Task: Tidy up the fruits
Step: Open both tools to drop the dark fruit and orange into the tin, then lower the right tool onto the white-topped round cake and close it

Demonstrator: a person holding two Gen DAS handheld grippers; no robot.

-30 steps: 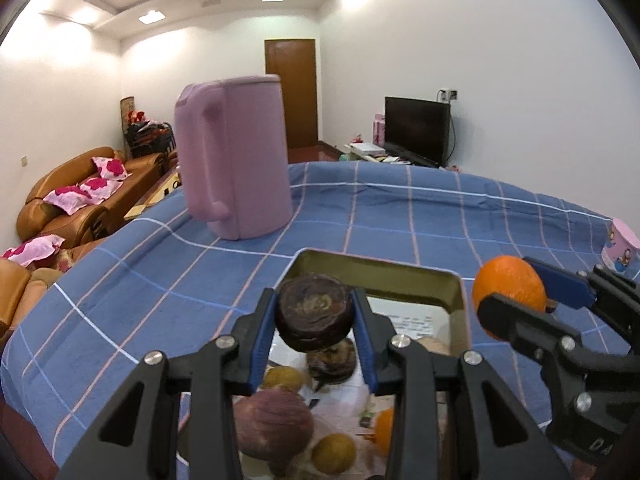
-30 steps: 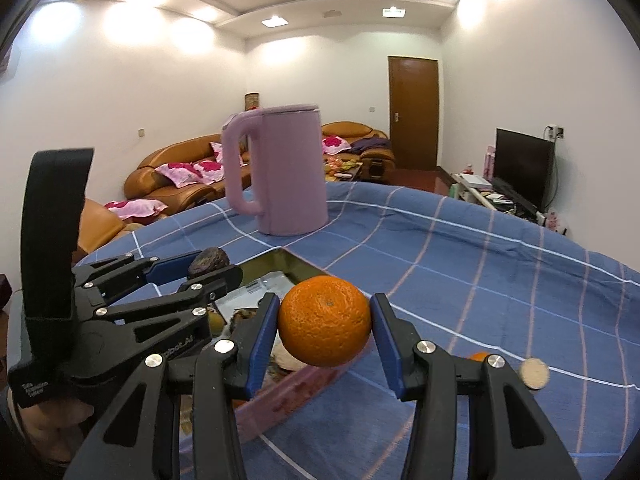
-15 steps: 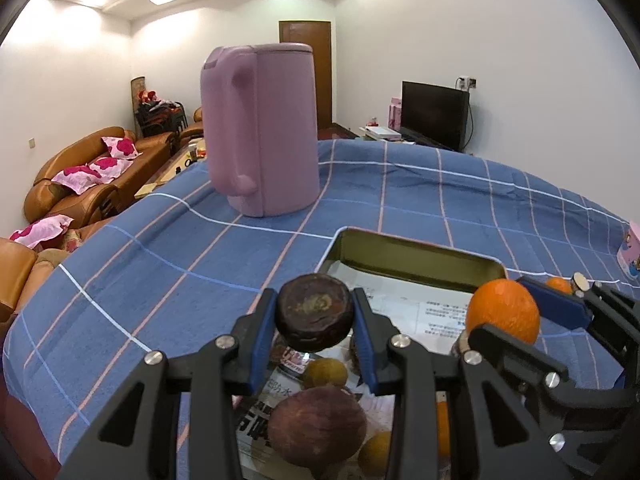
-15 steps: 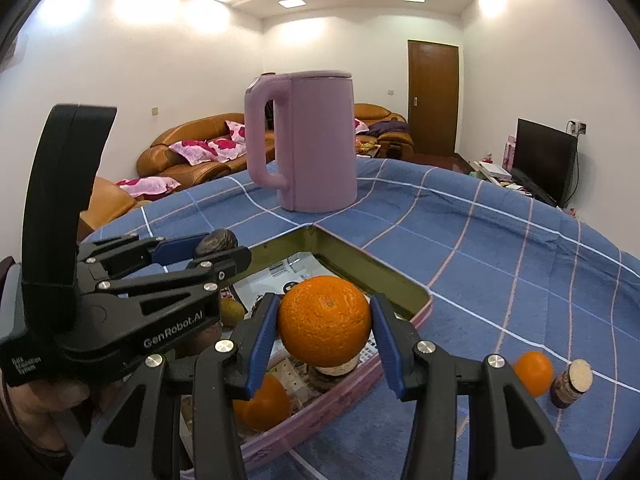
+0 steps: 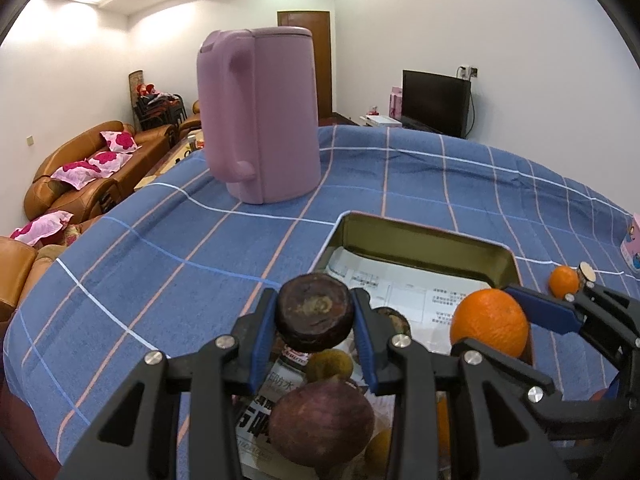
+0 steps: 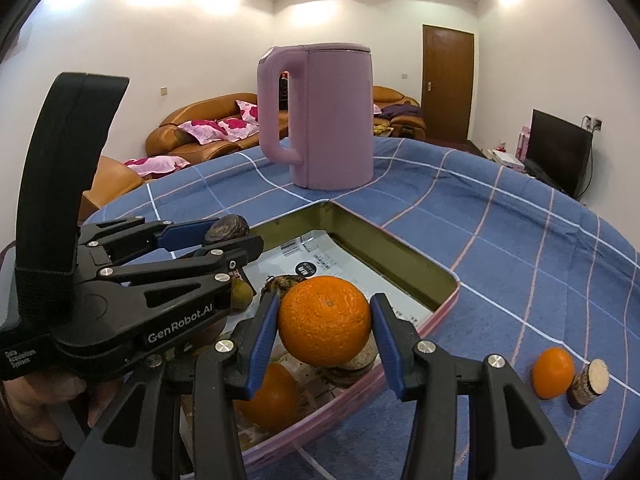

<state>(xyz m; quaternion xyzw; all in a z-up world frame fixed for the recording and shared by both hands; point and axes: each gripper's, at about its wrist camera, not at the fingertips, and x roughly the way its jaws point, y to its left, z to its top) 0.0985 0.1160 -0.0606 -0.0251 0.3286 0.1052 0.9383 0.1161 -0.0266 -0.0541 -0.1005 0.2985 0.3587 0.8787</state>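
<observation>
My left gripper (image 5: 315, 322) is shut on a dark brown round fruit (image 5: 315, 312) and holds it over the near left part of the metal tray (image 5: 424, 240). My right gripper (image 6: 324, 326) is shut on an orange (image 6: 324, 320) over the tray's near right side (image 6: 444, 304); that orange also shows in the left wrist view (image 5: 489, 322). In the tray lie a purple fruit (image 5: 320, 424), small yellow-green fruits (image 5: 330, 364) and another orange (image 6: 272, 396), on printed paper.
A tall pink kettle (image 5: 260, 116) stands on the blue checked tablecloth (image 5: 160, 264) behind the tray. A small orange (image 6: 554, 372) and a small brown jar (image 6: 588, 384) sit on the cloth right of the tray. A pink box (image 5: 632, 244) is at the far right.
Both grippers have come down and forward over the tray, each still holding its fruit. The kettle looks nearer and larger.
</observation>
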